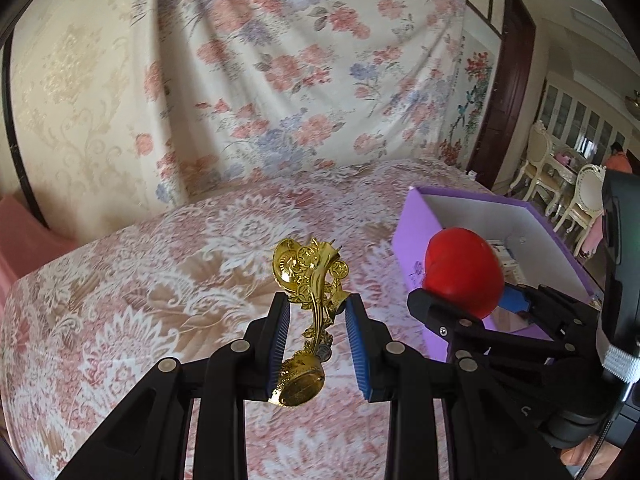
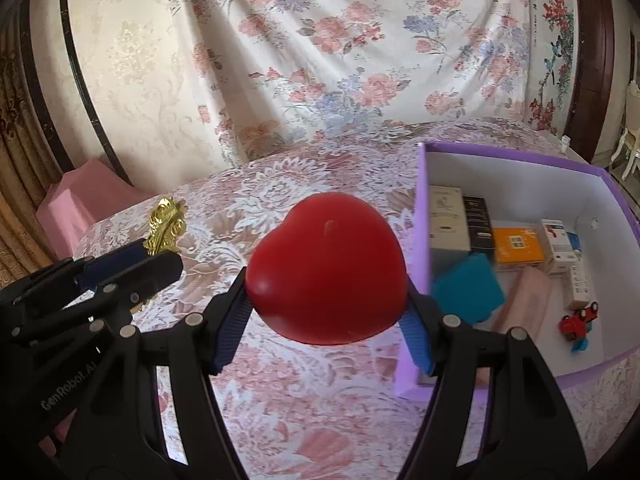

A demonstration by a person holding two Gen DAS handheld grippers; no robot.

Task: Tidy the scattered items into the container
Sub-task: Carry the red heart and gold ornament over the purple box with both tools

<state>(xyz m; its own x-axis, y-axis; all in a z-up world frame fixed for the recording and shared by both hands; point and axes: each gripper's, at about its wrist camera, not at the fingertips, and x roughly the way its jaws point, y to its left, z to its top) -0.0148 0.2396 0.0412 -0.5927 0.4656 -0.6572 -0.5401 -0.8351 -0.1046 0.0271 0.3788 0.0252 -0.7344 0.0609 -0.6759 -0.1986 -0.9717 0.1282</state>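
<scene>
A: Two items are airborne. Which goes first?

B: The red heart (image 2: pixel 326 268). The right gripper (image 2: pixel 326 312) pinches it across its width, above the tablecloth (image 2: pixel 312 392), with the purple box (image 2: pixel 424 200) just beside it on the right. The box's open side faces up.

A: And the left gripper (image 1: pixel 316 312)?

B: Its jaws clamp the gold ornament (image 1: pixel 310 292) by the stem, long axis running along the fingers. It sits farther from the box, beyond the right gripper, so it likely follows second.
</scene>
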